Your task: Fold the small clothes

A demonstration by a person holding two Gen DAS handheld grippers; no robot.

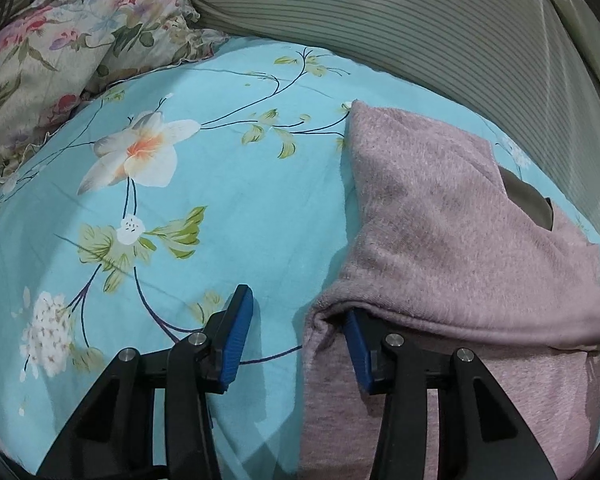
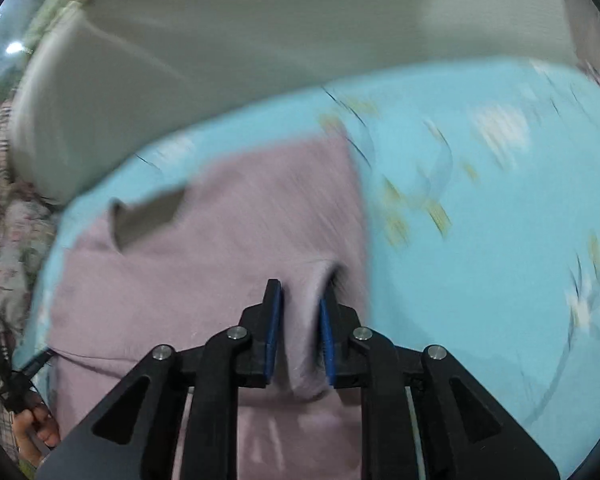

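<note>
Lengthwise, pink garment [image 1: 440, 216] away from left claw [image 1: 296, 336], neckline far.

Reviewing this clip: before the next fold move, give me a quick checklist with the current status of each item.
1. Pink garment lies on the blue sheet: ok.
2. Left gripper has cloth between its pads: not ok; jaws open, one finger tucked under a fold, the other over bare sheet.
3. Right gripper grips the garment: not ok; a ridge of cloth stands between the pads, but they do not press it.
4. Fold edges aligned: cannot tell; right view is blurred.
5. Sheet to the left of the garment free for the fold: ok.
</note>
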